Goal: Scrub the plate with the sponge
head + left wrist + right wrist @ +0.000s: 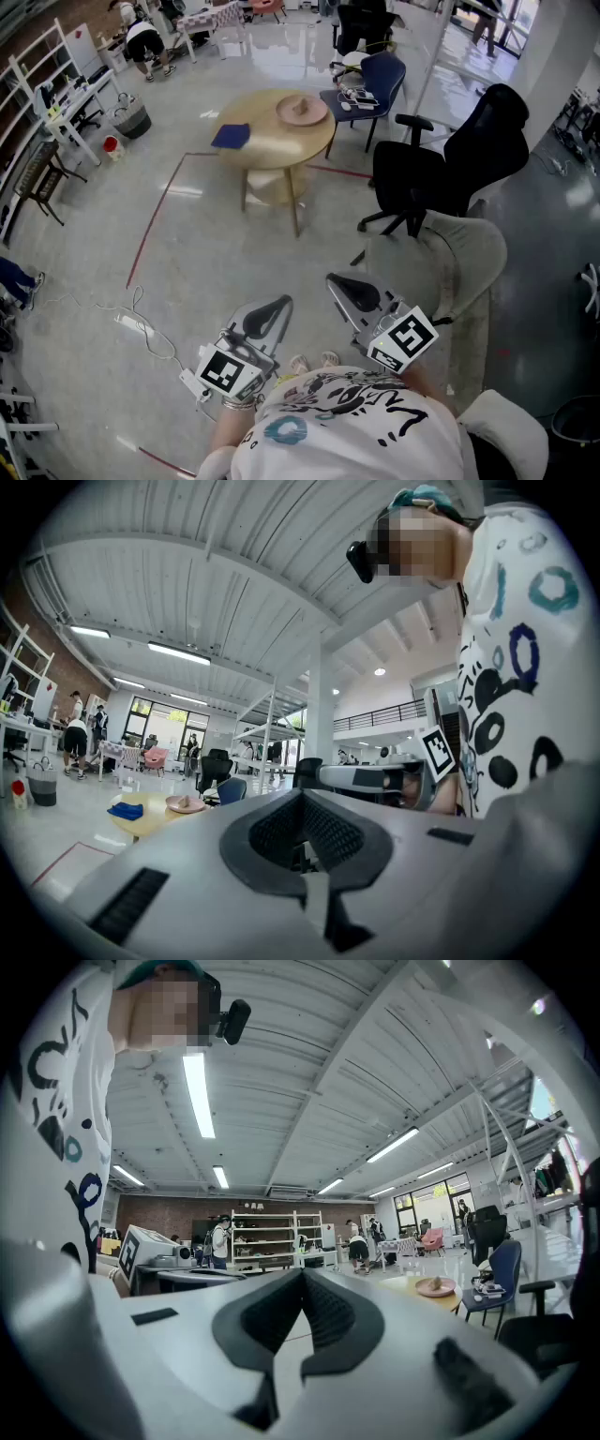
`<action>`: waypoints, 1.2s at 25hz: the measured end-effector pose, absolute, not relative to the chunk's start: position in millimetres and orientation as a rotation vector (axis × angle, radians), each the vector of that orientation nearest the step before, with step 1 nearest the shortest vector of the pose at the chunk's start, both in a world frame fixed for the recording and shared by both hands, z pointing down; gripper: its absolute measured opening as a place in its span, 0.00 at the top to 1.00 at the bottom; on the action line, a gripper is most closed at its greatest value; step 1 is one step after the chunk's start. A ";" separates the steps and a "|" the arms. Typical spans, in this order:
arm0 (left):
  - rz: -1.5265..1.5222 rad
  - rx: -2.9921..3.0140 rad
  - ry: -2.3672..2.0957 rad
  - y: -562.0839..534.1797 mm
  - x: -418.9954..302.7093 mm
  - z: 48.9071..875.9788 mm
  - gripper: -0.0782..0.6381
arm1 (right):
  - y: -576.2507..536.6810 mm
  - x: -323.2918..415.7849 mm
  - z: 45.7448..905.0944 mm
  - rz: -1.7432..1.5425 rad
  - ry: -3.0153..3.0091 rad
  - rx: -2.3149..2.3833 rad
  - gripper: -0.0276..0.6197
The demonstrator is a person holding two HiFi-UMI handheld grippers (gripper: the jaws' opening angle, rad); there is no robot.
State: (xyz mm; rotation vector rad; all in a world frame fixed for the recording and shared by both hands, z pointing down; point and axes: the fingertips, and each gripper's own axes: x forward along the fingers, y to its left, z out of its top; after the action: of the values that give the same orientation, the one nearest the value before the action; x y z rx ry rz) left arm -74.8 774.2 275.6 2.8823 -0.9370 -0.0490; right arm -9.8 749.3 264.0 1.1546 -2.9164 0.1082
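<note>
- Left gripper (pixel 272 312) and right gripper (pixel 349 289) sit near the body, jaws closed and empty.
- Plate (pixel 302 110) and sponge (pixel 231 136) lie on the far table (pixel 272 150), well apart from both grippers.
- Risk: the plate sits near the table's right edge, so scrubbing it unheld may push it off.

Plate (pixel 302 110) right of sponge (pixel 231 136) on table (pixel 272 148); chair (pixel 450 169) right of table.
</note>
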 end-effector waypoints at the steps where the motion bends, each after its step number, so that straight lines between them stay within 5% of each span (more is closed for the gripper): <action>1: -0.052 2.874 -0.932 771.9 -77.9 278.5 0.87 | 745.3 -12.1 266.4 0.111 -2.912 1.158 0.92; 18: 0.021 2.789 -0.961 697.3 -132.3 319.2 0.87 | 678.6 -37.9 295.9 0.152 -2.892 1.187 0.91; 30: 0.015 2.727 -1.016 535.1 -93.1 335.0 0.87 | 515.8 44.5 318.5 0.226 -2.836 1.303 0.91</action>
State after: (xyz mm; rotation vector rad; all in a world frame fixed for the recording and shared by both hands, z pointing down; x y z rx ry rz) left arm -93.1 535.1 335.0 2.7270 -1.0162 0.0148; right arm 44.5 515.8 318.5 1.3033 -2.8356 0.2262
